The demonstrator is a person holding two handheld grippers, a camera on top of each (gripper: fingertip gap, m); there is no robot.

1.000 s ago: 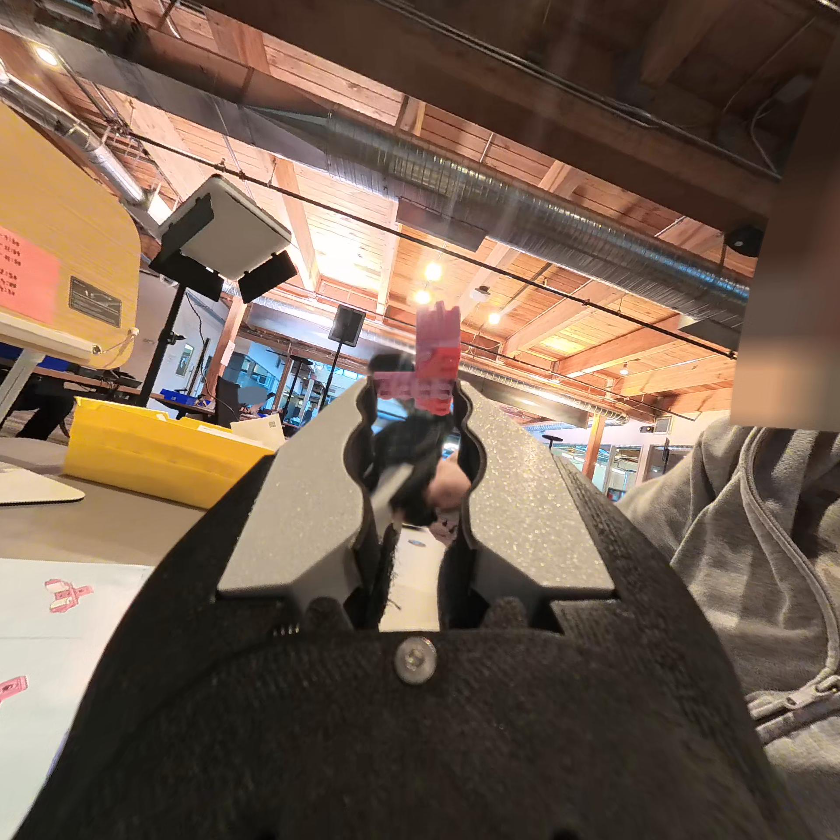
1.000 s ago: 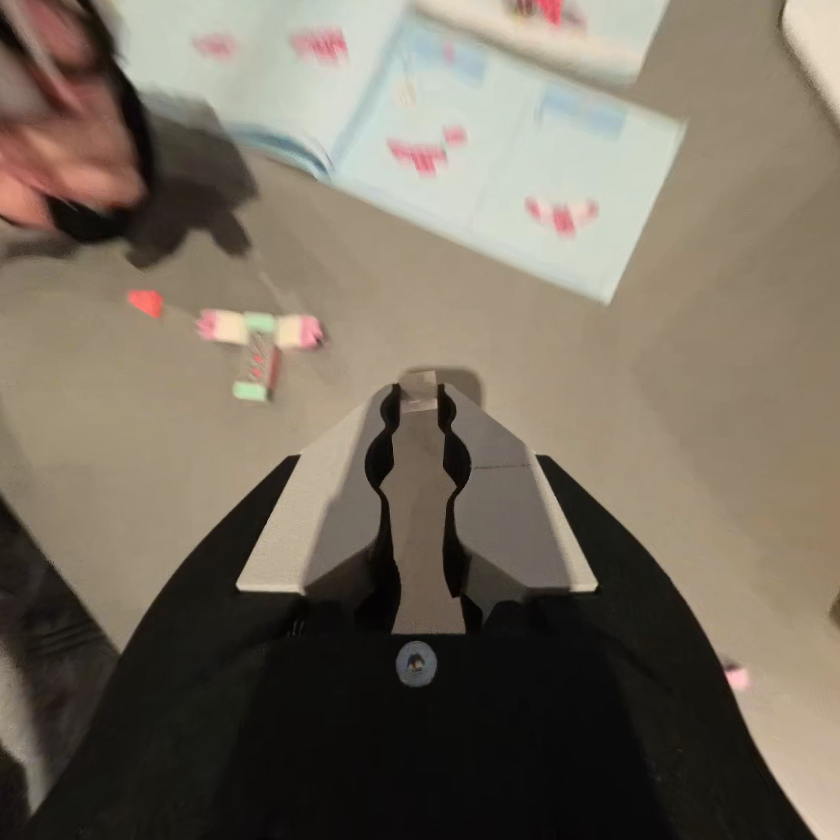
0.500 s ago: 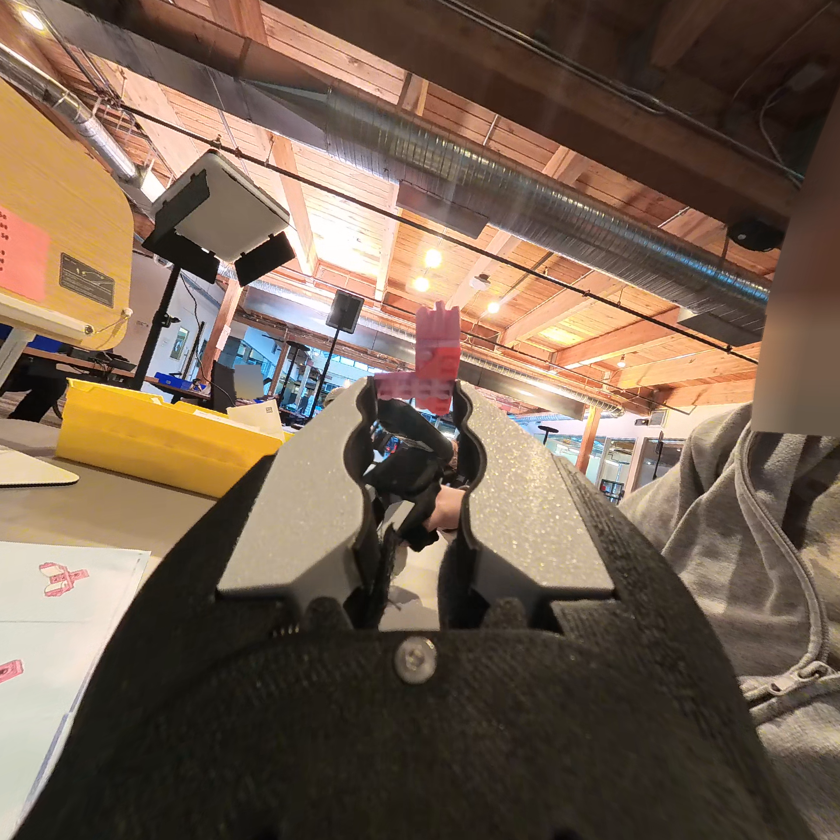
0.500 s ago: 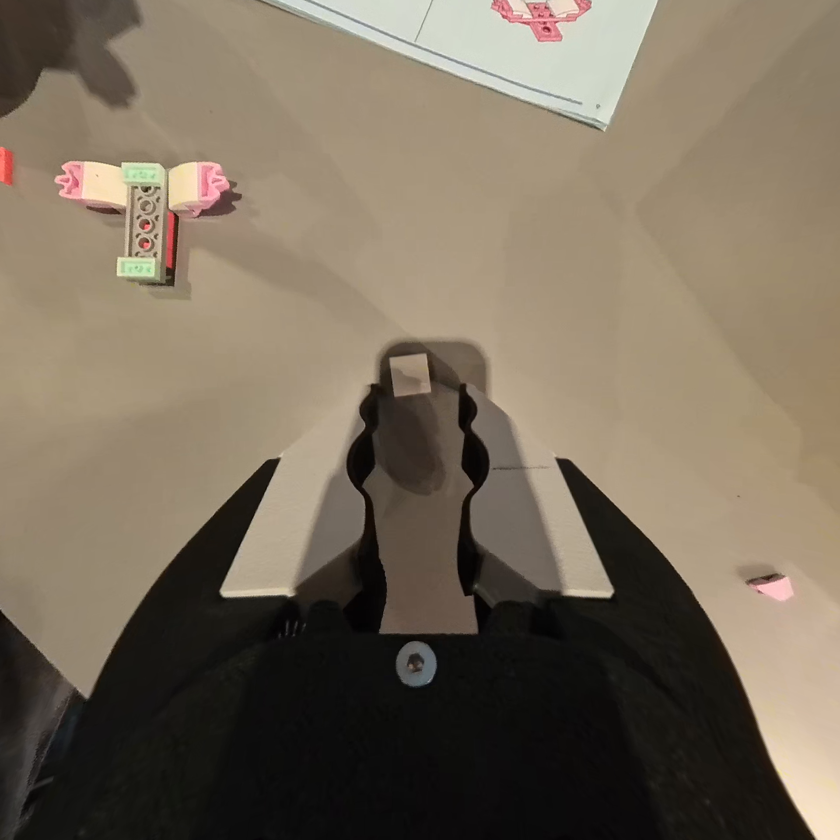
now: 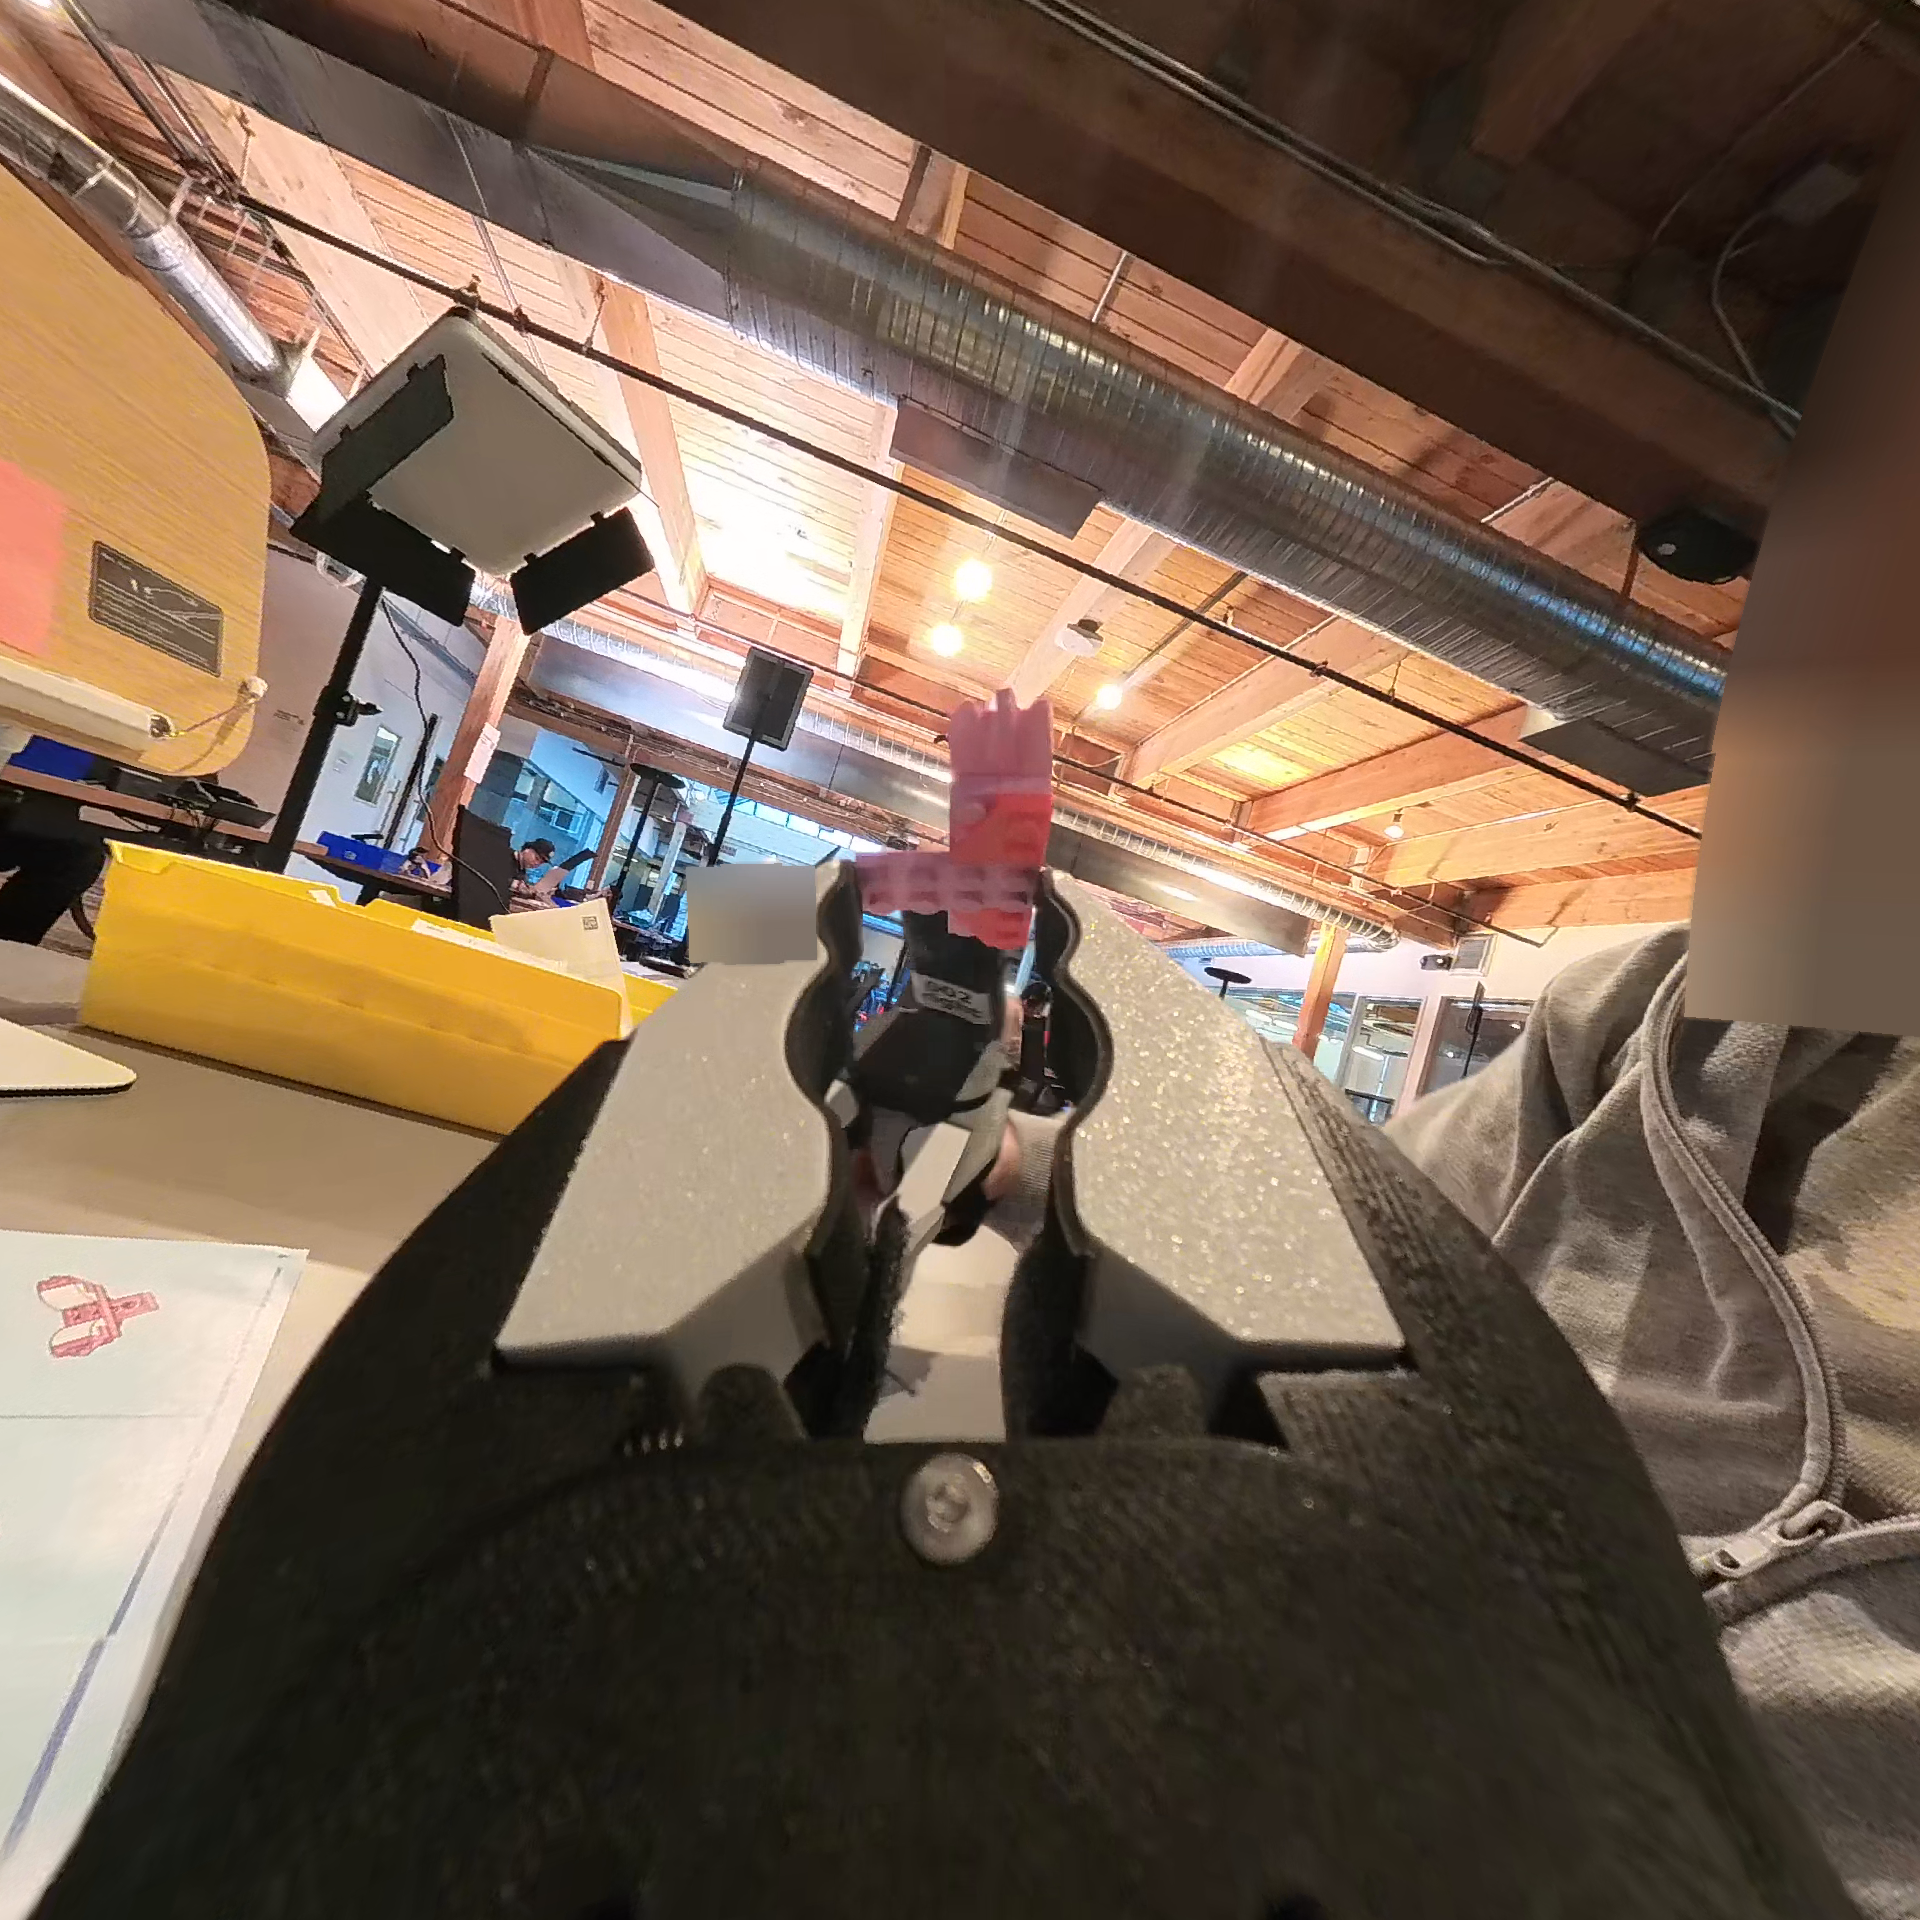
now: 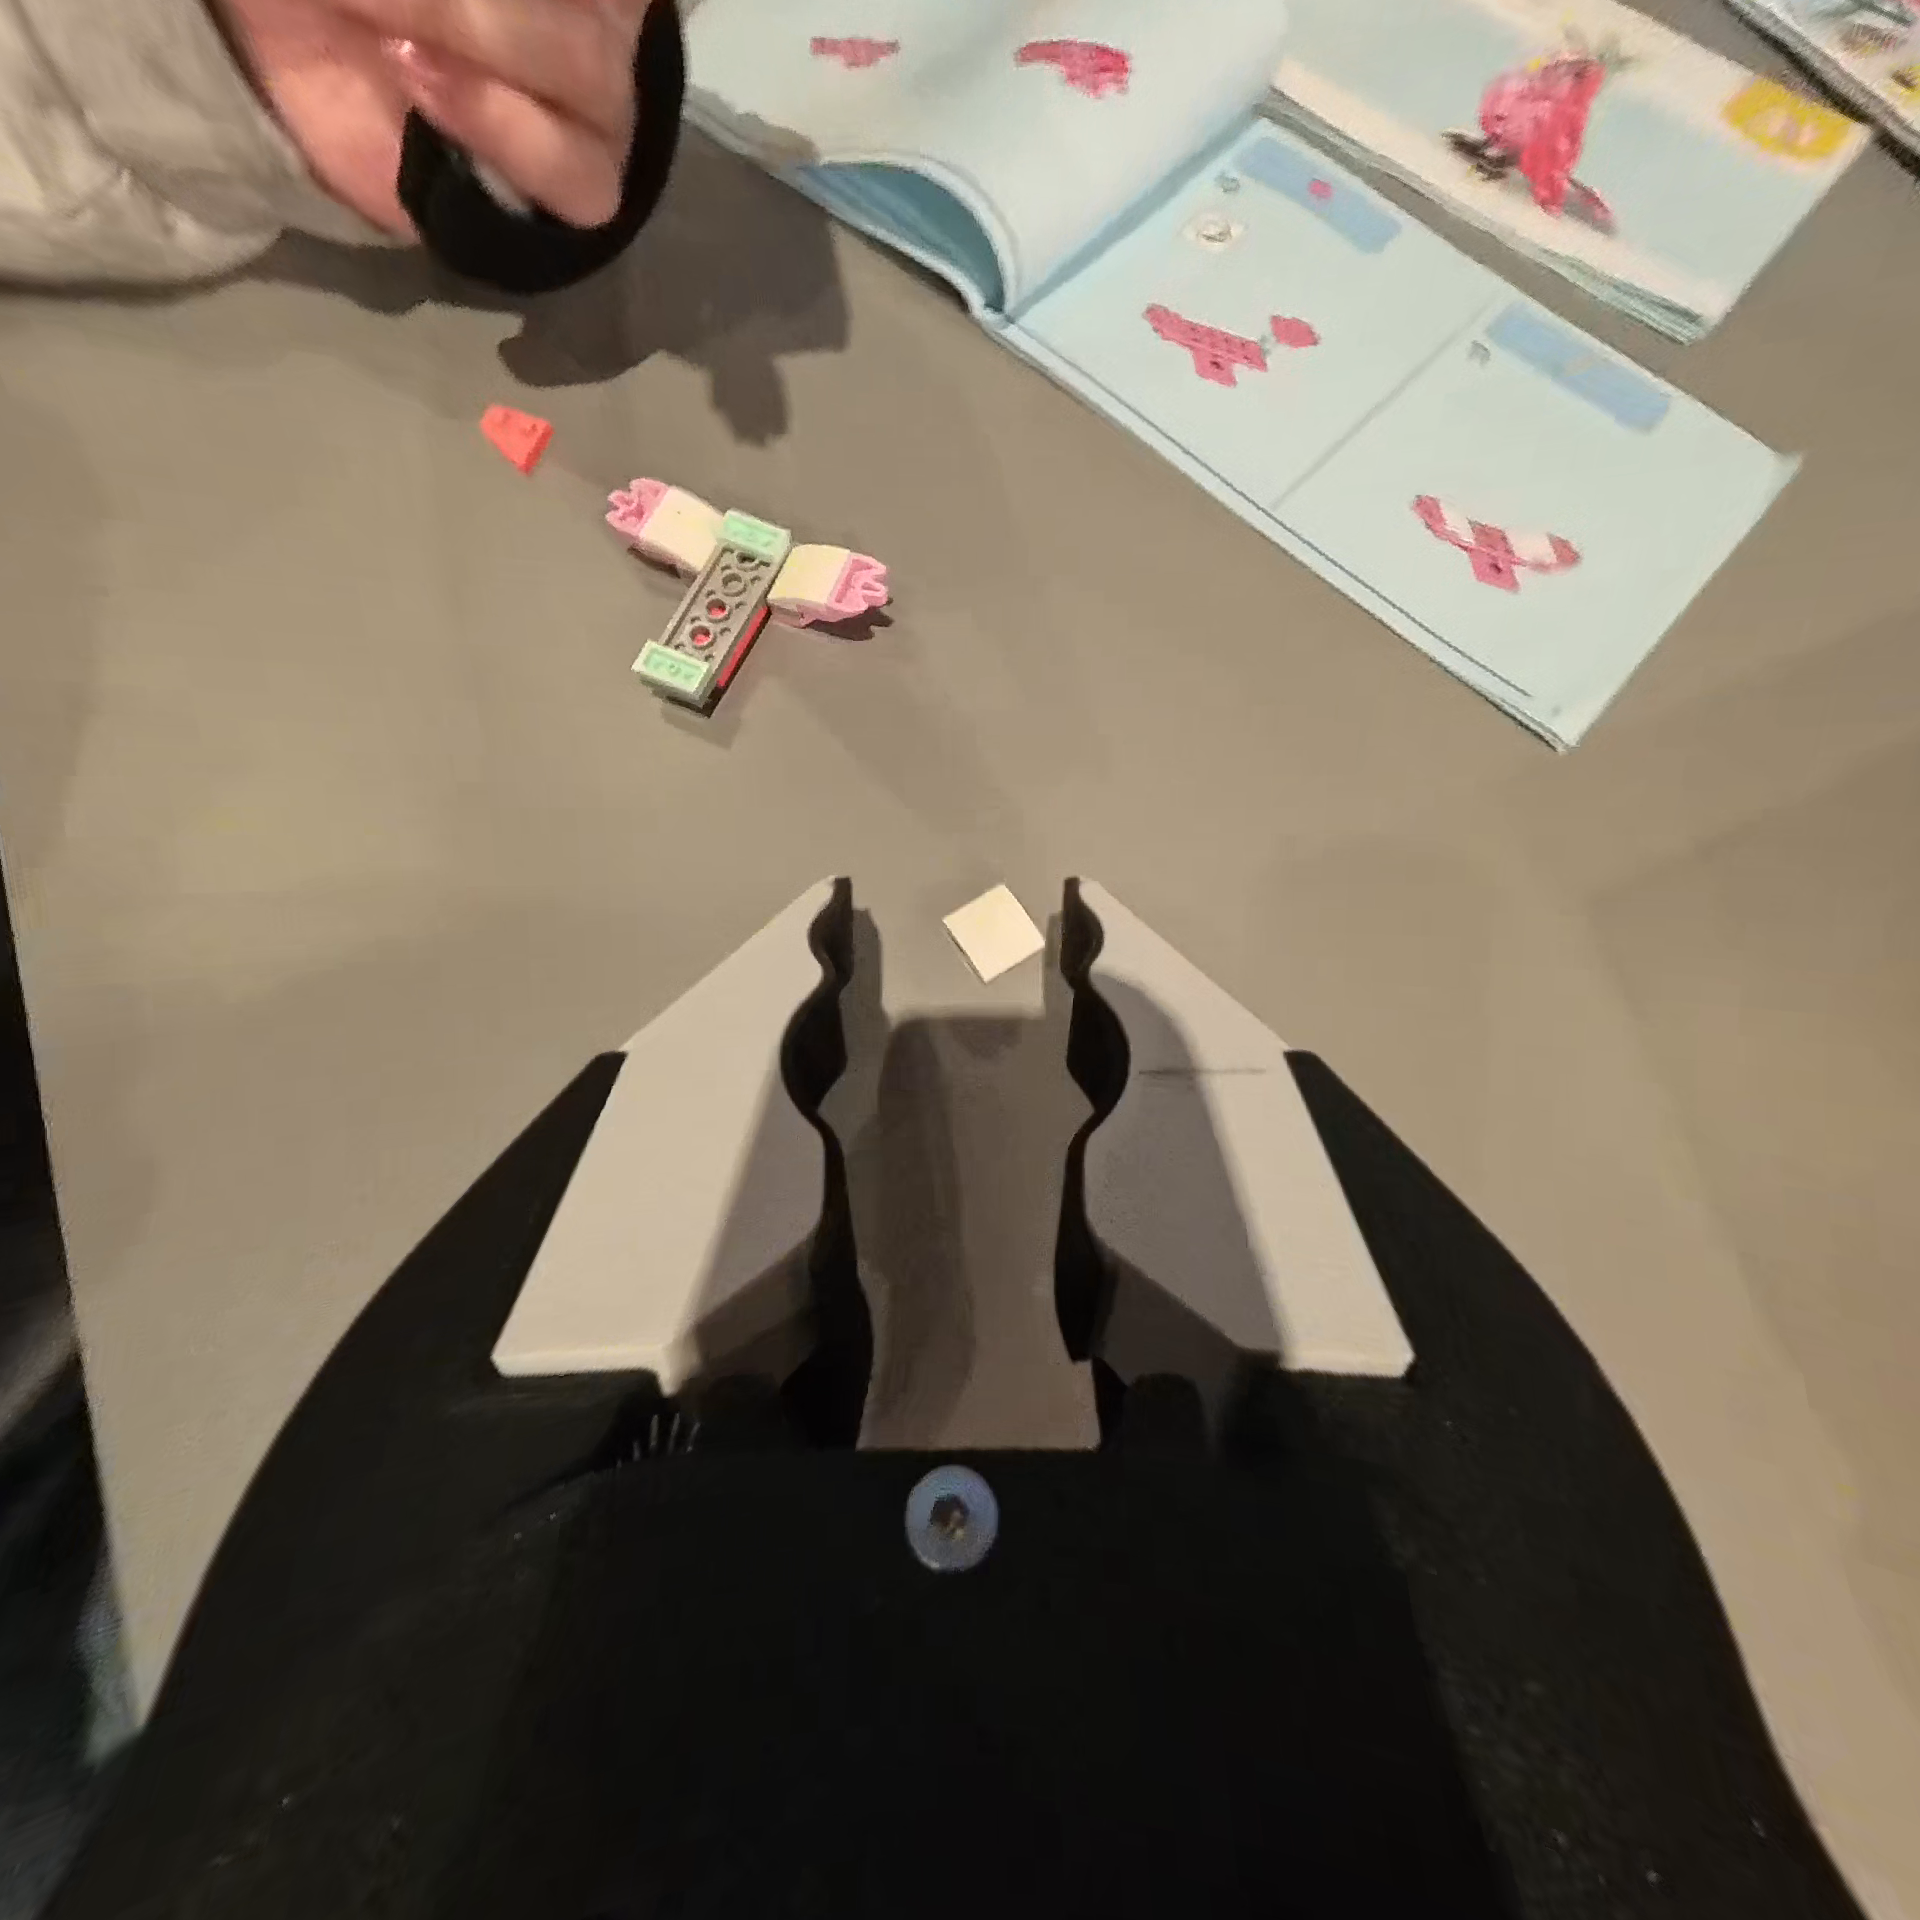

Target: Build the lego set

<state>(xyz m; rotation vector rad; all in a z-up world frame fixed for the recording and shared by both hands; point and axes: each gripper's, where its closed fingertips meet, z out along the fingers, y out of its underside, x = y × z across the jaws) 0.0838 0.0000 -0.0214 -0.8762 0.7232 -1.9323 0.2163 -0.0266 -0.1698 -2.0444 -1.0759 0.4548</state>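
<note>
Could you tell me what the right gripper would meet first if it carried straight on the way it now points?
Probably the small white tile lying on the table just ahead of the open right gripper, slightly toward its right fingertip; depth is hard to judge.

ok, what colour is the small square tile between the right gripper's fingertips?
White, lying flat on the grey table: the tile shows best in the right wrist view, right gripper open.

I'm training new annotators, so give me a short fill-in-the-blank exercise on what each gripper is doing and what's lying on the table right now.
1. The left gripper is shut on a pink and ____ brick assembly.
2. The right gripper is ____, with a small white square tile on the table between its fingertips.
3. The open instruction booklet has light ____ pages.
4. The loose wedge piece near the winged assembly is ____.

Missing words: red; open; blue; red
</note>
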